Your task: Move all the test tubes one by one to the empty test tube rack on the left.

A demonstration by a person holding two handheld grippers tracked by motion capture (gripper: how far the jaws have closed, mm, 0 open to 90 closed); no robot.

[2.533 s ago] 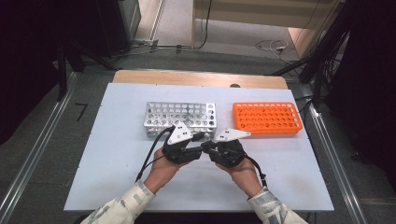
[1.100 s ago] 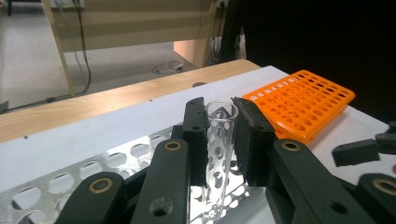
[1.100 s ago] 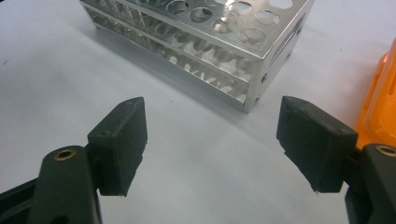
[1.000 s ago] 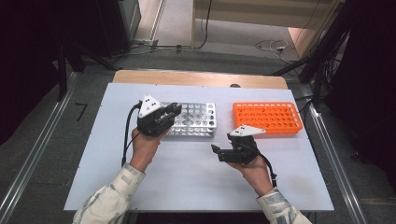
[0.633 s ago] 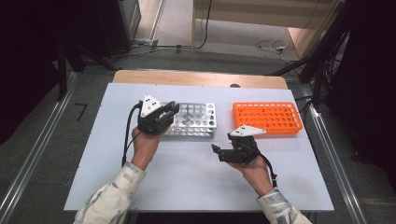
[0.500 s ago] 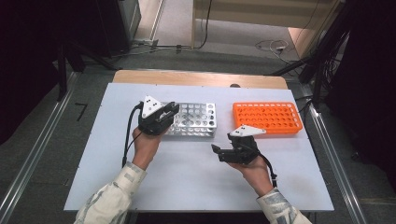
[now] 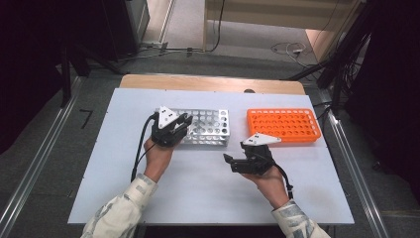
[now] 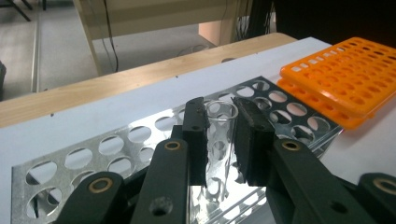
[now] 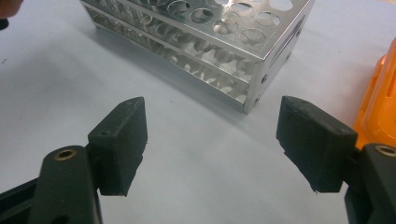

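Nearest the person, the right gripper [image 7: 233, 161] is held wide open and empty over the white table [image 7: 208, 198], unmoved over the last second. Farther off, the left gripper [image 8: 219, 135] (clamped on an upright clear glass tube [image 8: 218, 140]) has been lowered from its earlier height over the metal rack [image 7: 210, 126]. The tube's foot seems already inside a hole, so seating appears under way.

A white table [image 7: 208, 198] with a wooden far edge [image 7: 213, 83] stands on grey floor [image 7: 44, 148]; metal rails [image 7: 29, 171] flank it; cables [image 7: 285, 48] trail beyond; dark surroundings.
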